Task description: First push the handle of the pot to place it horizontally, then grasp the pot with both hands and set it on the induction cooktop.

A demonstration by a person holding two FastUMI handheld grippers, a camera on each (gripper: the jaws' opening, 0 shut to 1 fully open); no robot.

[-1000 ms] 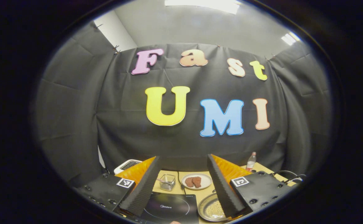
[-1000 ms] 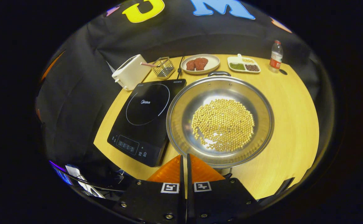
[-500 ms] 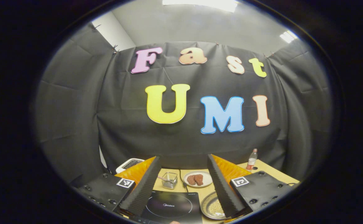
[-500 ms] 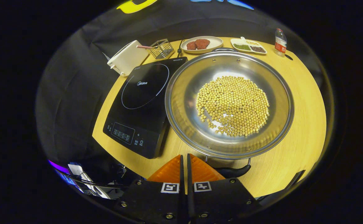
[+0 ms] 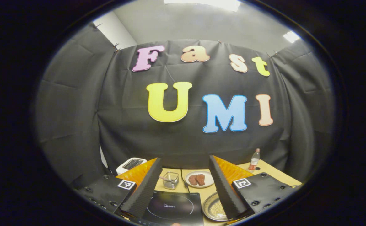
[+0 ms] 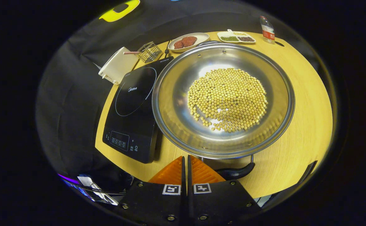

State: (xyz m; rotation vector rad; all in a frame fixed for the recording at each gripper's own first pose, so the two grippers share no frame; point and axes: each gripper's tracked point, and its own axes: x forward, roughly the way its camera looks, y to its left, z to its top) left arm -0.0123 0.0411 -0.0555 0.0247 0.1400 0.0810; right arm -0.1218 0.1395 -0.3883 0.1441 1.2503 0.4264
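Observation:
A wide steel pot (image 6: 173, 103) with a heap of soybeans stands on the wooden table, right of the black induction cooktop (image 6: 132, 106). Its near black handle (image 6: 237, 172) points at me and its far handle (image 6: 209, 42) points away. My right gripper (image 6: 185, 157) is shut and empty, low at the pot's near rim, just left of the near handle. In the left gripper view my left gripper (image 5: 184, 158) is open and held high and back from the table, with the cooktop (image 5: 170, 207) and the pot (image 5: 208, 205) small between its fingers.
Along the table's back stand a white toaster (image 6: 117, 65), a wire basket (image 6: 148, 51), a plate of meat (image 6: 187, 41), a divided dish of beans (image 6: 235, 37) and a bottle (image 6: 267, 29). Bare wood lies right of the pot. The table's front edge is close below my right gripper.
My right gripper has moved forward and down toward the pot, which now looks larger, and the near handle has come into view. The left gripper has drawn back slightly.

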